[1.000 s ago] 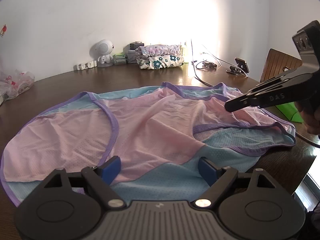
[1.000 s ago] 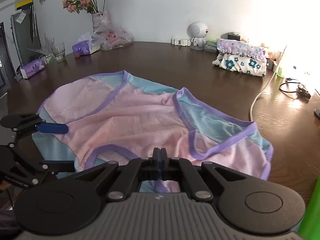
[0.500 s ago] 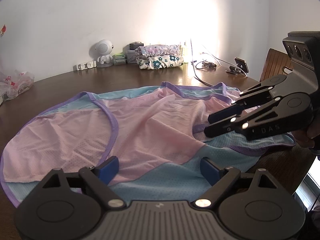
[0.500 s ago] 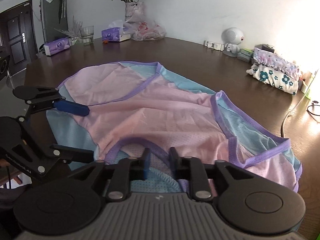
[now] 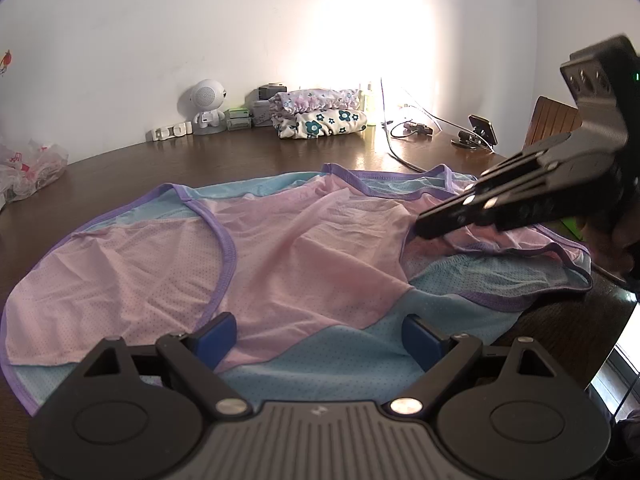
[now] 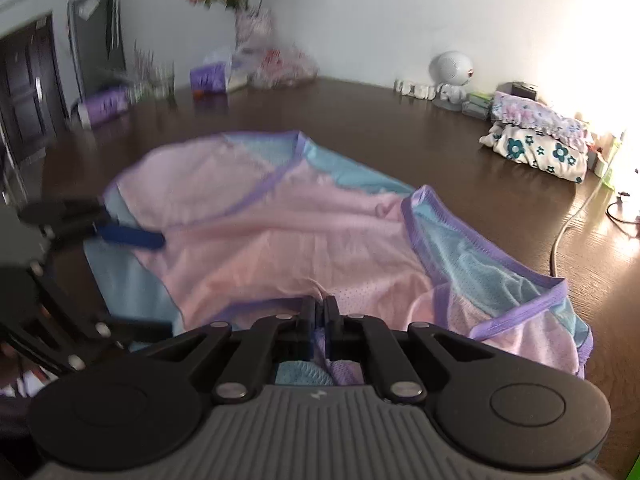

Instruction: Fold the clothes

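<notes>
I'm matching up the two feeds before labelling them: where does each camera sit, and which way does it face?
Left wrist: on the left gripper, looking across the pink and blue garment toward the wall; its open blue fingers show, and the right gripper enters from the right.
Right wrist: on the right gripper, fingers shut on the garment's edge, facing the flower vase; the left gripper shows at left.
Shared: garment, wooden table, folded floral clothes, white speaker.

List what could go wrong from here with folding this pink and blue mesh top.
1. The right gripper pinches only a small tuck of the pink and blue mesh top, so the thin fabric may slip out.
2. The left gripper stands open over the hem, so a one-sided lift could drag and bunch the top.
</notes>
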`<state>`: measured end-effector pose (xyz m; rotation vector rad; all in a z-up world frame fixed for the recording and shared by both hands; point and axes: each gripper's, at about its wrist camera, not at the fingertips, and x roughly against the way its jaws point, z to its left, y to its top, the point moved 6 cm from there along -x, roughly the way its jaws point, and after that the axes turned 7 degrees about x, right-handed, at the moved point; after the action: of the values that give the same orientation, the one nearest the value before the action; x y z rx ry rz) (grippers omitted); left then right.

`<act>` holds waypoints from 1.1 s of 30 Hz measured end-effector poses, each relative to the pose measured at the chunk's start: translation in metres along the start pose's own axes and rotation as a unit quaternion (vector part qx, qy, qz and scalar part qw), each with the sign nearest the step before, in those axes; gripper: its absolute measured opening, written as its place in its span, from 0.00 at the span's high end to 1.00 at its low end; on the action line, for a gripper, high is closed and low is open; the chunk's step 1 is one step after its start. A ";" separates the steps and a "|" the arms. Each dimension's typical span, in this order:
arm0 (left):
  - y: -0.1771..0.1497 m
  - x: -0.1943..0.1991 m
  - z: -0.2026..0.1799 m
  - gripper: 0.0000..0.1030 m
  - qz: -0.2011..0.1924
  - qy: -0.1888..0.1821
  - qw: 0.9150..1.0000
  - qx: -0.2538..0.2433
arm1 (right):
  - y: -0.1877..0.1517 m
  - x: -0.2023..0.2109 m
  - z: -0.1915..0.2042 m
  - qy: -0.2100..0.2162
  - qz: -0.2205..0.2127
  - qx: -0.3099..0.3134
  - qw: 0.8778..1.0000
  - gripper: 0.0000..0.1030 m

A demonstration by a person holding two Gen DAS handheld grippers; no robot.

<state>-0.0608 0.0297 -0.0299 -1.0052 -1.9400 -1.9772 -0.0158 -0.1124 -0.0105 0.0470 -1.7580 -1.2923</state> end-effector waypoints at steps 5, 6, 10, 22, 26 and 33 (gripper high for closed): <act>0.000 0.000 0.000 0.13 0.000 0.000 1.000 0.000 | 0.003 0.014 -0.017 0.006 0.008 -0.016 1.000 0.97; 0.000 0.000 0.000 0.13 -0.001 0.001 1.000 0.000 | 0.004 0.015 -0.019 -0.004 0.011 -0.013 1.000 0.97; 0.000 -0.001 0.000 0.13 0.000 0.002 1.000 0.000 | 0.007 0.020 -0.021 -0.030 0.005 -0.019 0.999 0.94; 0.000 0.000 0.000 0.10 0.000 0.001 1.000 -0.001 | -0.009 -0.007 0.030 0.015 0.011 -0.059 0.998 0.79; 0.000 0.000 0.000 0.10 -0.002 0.002 1.000 0.000 | -0.008 -0.009 0.036 0.005 0.004 -0.050 0.999 0.94; -0.001 0.001 0.000 0.10 -0.003 0.000 1.000 0.000 | -0.008 0.010 0.039 -0.003 0.015 -0.045 0.999 0.97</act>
<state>-0.0620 0.0304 -0.0300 -1.0004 -1.9452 -1.9807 -0.0520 -0.0927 -0.0112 -0.0350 -1.6977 -1.3503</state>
